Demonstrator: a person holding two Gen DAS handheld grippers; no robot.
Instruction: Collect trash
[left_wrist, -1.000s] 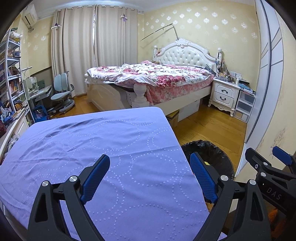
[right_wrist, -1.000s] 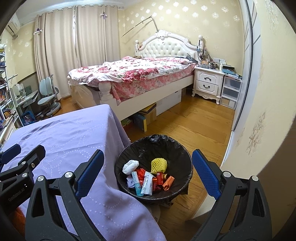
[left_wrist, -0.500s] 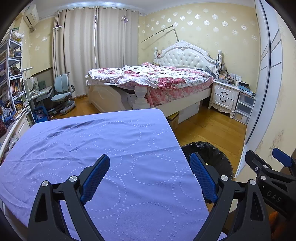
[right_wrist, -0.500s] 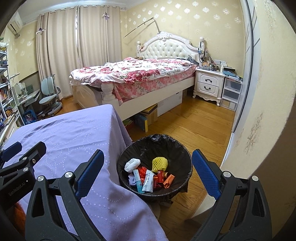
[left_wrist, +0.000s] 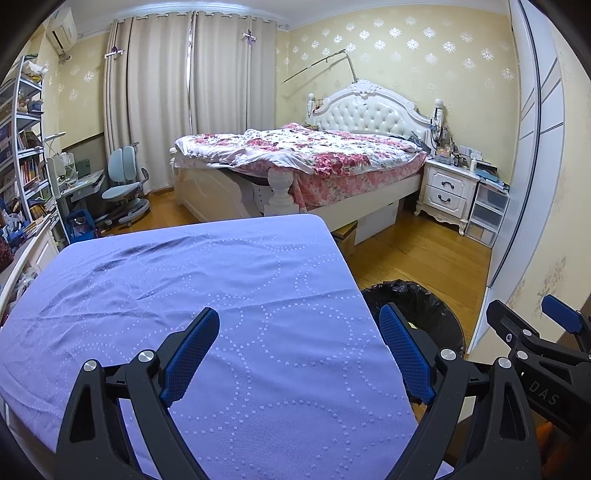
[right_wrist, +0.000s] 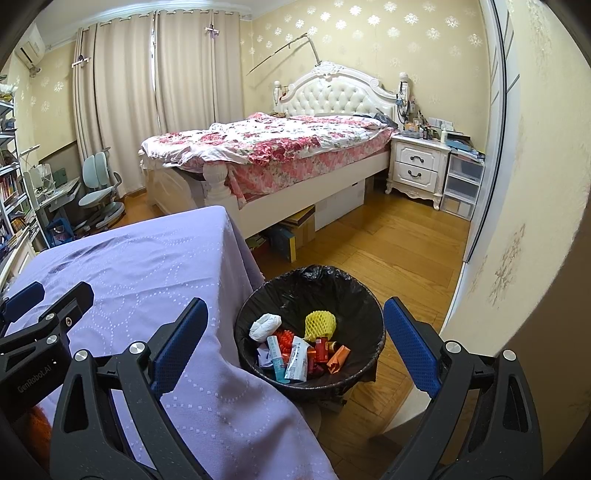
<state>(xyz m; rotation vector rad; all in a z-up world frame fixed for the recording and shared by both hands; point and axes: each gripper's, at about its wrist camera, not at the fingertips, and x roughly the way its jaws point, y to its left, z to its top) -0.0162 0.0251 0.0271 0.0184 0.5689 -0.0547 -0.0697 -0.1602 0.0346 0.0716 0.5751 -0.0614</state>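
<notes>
A round bin with a black liner (right_wrist: 354, 295) stands on the floor right of the table; it holds trash: a white wad (right_wrist: 264, 325), a yellow foam net (right_wrist: 320, 322), tubes and red and orange wrappers (right_wrist: 325, 350). My right gripper (right_wrist: 295, 341) is open and empty, held above the bin's near side and the table corner. My left gripper (left_wrist: 299, 354) is open and empty above the purple tablecloth (left_wrist: 184, 280), which is bare. The bin's rim (left_wrist: 413, 295) shows at the right in the left wrist view.
A bed (right_wrist: 280, 147) stands behind the table, with boxes (right_wrist: 299, 229) under it. A white nightstand (right_wrist: 419, 166) and plastic drawers (right_wrist: 461, 184) are at the far right. A desk chair (left_wrist: 123, 188) and bookshelves (left_wrist: 26, 166) are at the left. A wall (right_wrist: 524, 184) is close on the right.
Both grippers have drifted slightly back and up, so the views shifted a little. Both stay open and empty. The trash in the bin has not moved.
</notes>
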